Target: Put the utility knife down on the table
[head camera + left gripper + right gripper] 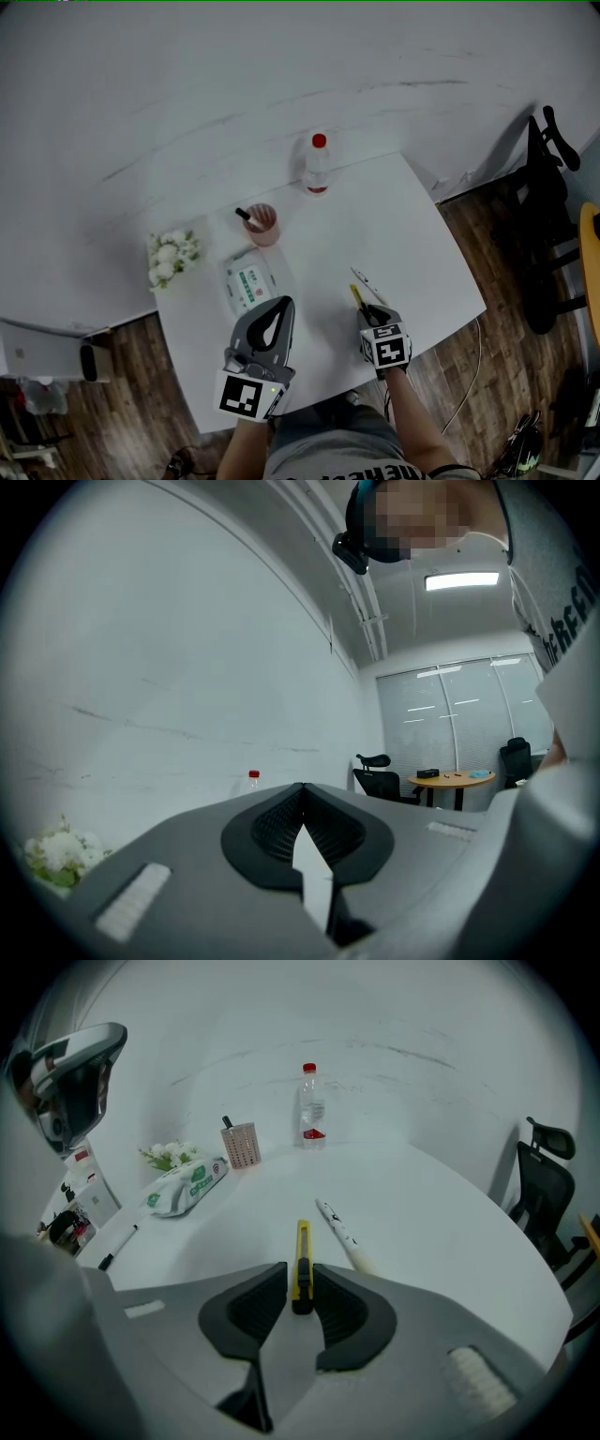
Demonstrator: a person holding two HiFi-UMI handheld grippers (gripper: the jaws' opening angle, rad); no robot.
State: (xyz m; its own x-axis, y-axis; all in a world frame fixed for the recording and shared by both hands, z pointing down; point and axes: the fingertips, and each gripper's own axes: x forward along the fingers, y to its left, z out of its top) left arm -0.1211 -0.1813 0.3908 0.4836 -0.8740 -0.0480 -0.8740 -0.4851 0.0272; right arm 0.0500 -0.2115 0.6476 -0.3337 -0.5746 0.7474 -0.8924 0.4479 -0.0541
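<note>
A yellow utility knife with a black slider sticks forward from between the jaws of my right gripper, which is shut on its rear end. In the head view the knife points away from me over the white table, near the front right; I cannot tell if it touches the top. A white pen lies just right of it. My left gripper hangs over the front of the table, left of the right one. Its jaws are shut on nothing and point up at the wall.
A clear bottle with a red cap stands at the table's far edge. A pink pen cup, a wipes pack and white flowers sit at the left, with a black marker nearby. A black office chair stands right.
</note>
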